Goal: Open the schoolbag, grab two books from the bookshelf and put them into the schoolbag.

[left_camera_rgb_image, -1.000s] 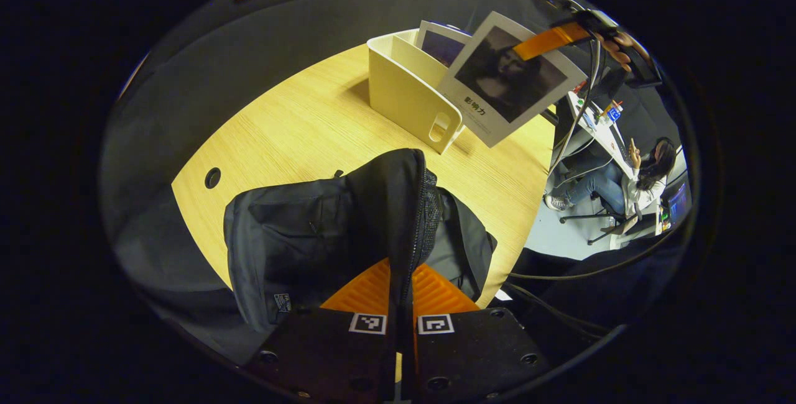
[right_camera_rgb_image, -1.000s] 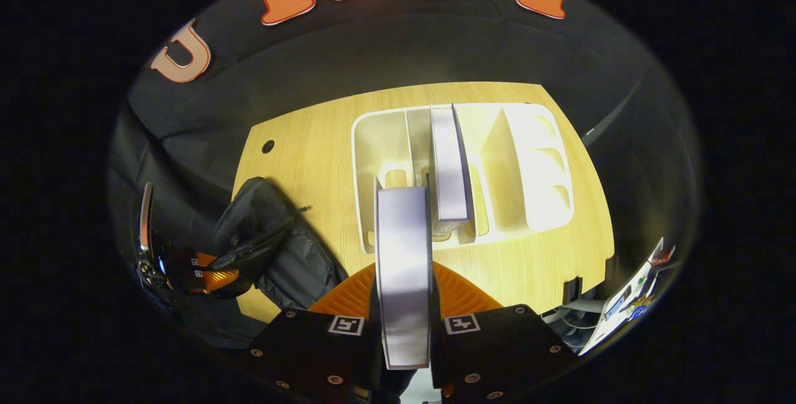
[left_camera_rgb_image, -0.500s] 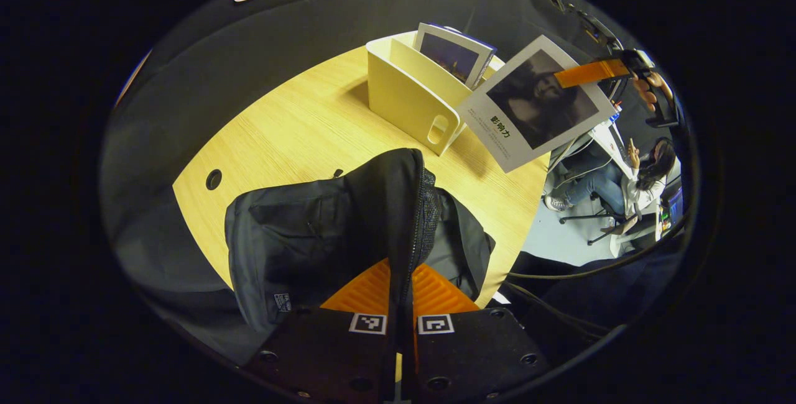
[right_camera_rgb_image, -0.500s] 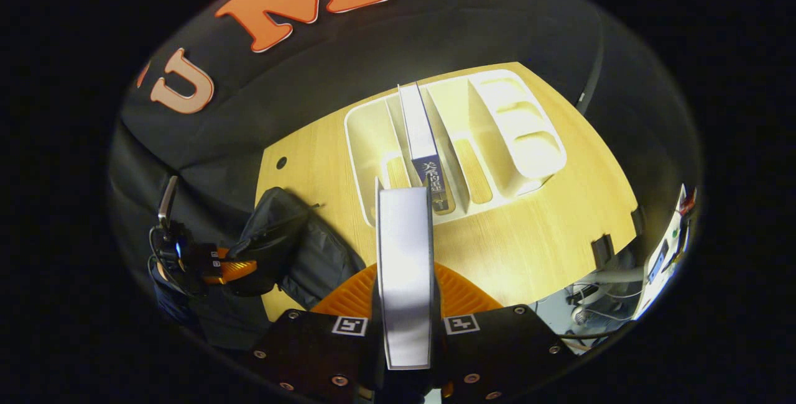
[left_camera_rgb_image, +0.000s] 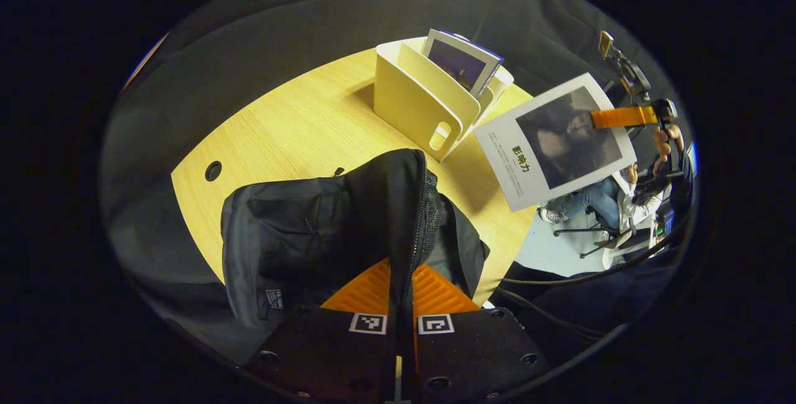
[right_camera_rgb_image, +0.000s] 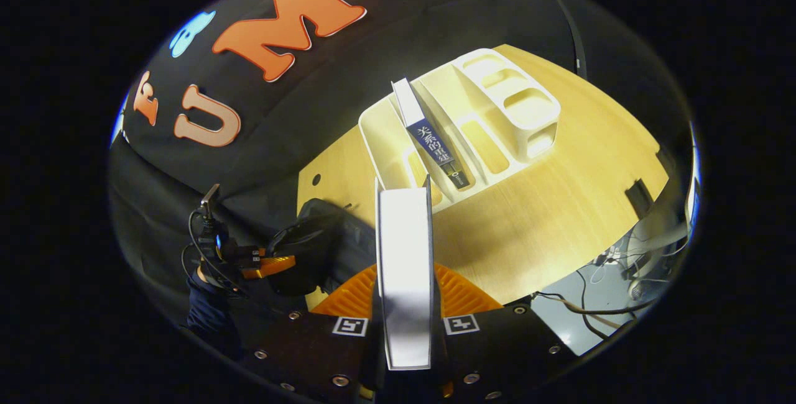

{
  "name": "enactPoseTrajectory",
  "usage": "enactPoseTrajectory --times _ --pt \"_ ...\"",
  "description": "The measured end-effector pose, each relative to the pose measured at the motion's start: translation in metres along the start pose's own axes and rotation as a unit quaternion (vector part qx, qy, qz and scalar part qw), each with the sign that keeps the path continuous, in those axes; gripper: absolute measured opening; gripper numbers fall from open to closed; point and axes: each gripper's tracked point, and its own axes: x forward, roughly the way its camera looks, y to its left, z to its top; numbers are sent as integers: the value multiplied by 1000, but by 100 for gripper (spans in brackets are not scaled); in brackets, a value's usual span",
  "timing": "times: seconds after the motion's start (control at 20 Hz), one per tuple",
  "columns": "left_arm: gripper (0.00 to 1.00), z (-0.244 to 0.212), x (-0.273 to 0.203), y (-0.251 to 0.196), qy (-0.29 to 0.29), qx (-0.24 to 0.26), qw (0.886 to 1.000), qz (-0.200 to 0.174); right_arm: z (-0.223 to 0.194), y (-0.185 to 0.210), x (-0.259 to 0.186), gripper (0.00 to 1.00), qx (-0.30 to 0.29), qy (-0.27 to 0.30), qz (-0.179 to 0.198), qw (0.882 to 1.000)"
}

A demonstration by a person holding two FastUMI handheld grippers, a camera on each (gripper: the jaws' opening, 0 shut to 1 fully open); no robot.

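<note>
A black schoolbag [left_camera_rgb_image: 298, 236] lies on the wooden table [left_camera_rgb_image: 298, 124]. My left gripper [left_camera_rgb_image: 401, 292] is shut on its raised flap edge [left_camera_rgb_image: 404, 205], holding the bag open. My right gripper [right_camera_rgb_image: 404, 292] is shut on a white-edged book [right_camera_rgb_image: 404, 255], held in the air to the right of the table; in the left gripper view that book [left_camera_rgb_image: 556, 140] shows a grey portrait cover. A second book [right_camera_rgb_image: 429, 140] with a dark blue spine stands in the cream bookshelf [right_camera_rgb_image: 497, 112]. In the right gripper view the schoolbag [right_camera_rgb_image: 311, 248] sits at lower left with the left gripper [right_camera_rgb_image: 267, 262] on it.
The cream bookshelf [left_camera_rgb_image: 423, 99] stands at the table's far side with several slots. A round cable hole [left_camera_rgb_image: 212, 171] is in the tabletop at left. Beyond the table's right edge a person [left_camera_rgb_image: 634, 196] sits on a chair, and cables [left_camera_rgb_image: 559, 276] hang nearby.
My right gripper has carried the grey-cover book away from the bookshelf, rightward and lower in the left gripper view. The left gripper keeps holding the bag flap up.
</note>
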Motion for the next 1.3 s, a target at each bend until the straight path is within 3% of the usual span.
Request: enactPoseTrajectory --times 0.5,0.95,1.2,1.3 --pt "4 5 -13 -6 -29 -19 999 -2 -38 28 21 30 68 -24 96 993" --pt "4 10 -14 -8 -48 -36 998 0 -65 69 85 29 105 -4 155 982" --pt "4 13 -14 -10 -56 -46 997 0 -79 90 137 29 153 -6 196 969" --pt "4 14 -13 -11 -59 -47 997 -1 -89 99 152 29 144 3 196 970"
